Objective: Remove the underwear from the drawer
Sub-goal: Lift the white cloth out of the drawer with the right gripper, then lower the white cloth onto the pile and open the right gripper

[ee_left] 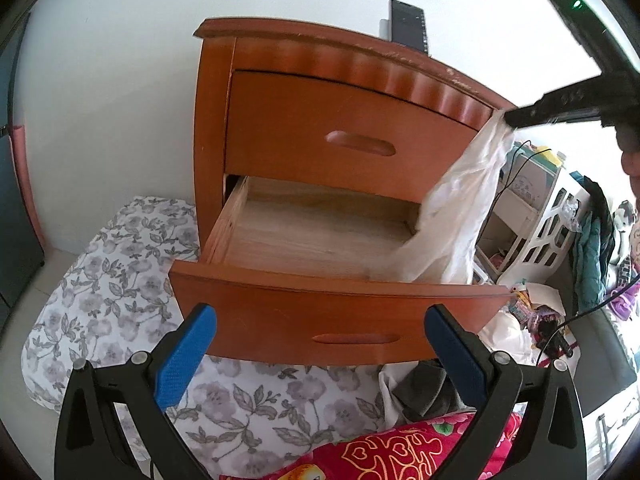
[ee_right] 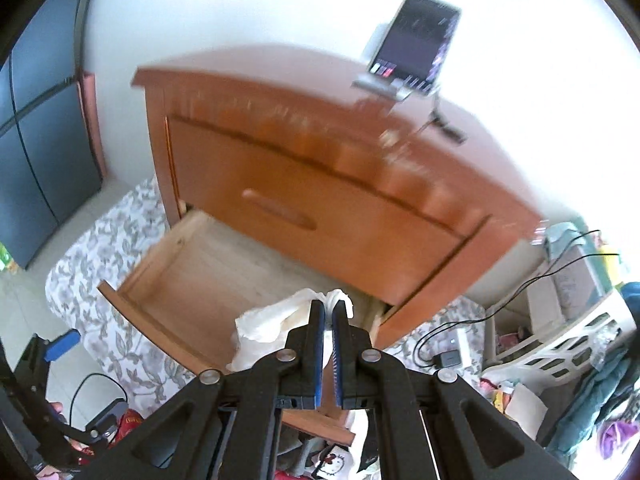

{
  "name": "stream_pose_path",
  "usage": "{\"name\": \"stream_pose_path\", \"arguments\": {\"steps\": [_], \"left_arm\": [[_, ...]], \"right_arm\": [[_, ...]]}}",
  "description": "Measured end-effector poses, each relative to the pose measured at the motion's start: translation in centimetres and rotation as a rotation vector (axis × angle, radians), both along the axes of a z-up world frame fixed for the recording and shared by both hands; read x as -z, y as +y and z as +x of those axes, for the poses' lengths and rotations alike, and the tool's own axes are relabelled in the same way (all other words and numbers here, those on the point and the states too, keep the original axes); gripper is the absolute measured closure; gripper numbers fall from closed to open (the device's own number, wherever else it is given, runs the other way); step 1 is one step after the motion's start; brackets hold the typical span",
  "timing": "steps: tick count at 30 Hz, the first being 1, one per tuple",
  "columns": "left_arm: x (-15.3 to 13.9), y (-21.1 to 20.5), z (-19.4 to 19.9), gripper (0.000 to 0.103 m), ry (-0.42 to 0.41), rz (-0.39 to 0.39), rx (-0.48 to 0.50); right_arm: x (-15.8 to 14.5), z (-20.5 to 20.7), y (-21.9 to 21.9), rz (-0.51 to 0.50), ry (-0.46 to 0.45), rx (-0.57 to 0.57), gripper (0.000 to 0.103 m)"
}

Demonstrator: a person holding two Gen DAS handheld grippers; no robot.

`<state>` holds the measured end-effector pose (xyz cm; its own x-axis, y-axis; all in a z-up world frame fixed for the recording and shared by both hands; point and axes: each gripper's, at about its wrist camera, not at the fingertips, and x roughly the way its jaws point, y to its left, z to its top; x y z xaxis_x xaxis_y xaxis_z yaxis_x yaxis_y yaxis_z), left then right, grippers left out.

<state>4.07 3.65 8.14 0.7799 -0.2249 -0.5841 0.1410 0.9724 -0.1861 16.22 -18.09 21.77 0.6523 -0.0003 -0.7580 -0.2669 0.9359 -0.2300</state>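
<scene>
The brown wooden nightstand has its lower drawer (ee_left: 336,292) pulled out, showing a bare pale wood floor. White underwear (ee_left: 460,208) hangs stretched from the drawer's right end up to my right gripper (ee_left: 514,116), which is shut on its top edge. In the right wrist view the white underwear (ee_right: 272,320) bunches between the closed blue pads of my right gripper (ee_right: 328,306) above the open drawer (ee_right: 192,280). My left gripper (ee_left: 320,320) is open in front of the drawer face, holding nothing.
A phone on a stand (ee_right: 416,40) sits on the nightstand top. A floral pillow (ee_left: 100,288) lies left of the nightstand and a red patterned cloth (ee_left: 400,452) below it. A white slatted basket (ee_left: 544,232), cables and clothes crowd the right.
</scene>
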Motion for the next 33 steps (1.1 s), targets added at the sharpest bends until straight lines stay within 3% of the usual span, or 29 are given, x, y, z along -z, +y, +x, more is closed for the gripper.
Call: {"name": "stream_pose_path", "arguments": {"steps": [10, 21, 25, 28, 33], "left_arm": [[-1.6, -1.1, -1.8, 0.0, -0.039, 0.02, 0.024], [-2.7, -2.0, -2.7, 0.0, -0.063, 0.038, 0.047], [-2.7, -2.2, -2.8, 0.0, -0.063, 0.044, 0.049], [-2.6, -2.3, -2.8, 0.0, -0.061, 0.047, 0.052], [-2.2, -2.1, -2.4, 0.0, -0.046, 0.048, 0.046]], "right_arm": [[-9.2, -5.5, -5.0, 0.06, -0.18, 0.082, 0.099], [-14.8, -9.8, -11.3, 0.062, -0.313, 0.219, 0.099], [-14.5, -10.2, -12.9, 0.056, -0.315, 0.255, 0.099], [-12.4, -9.7, -13.9, 0.048, -0.263, 0.271, 0.099], [-5.3, -8.3, -15.2, 0.06, -0.116, 0.296, 0.099]]}}
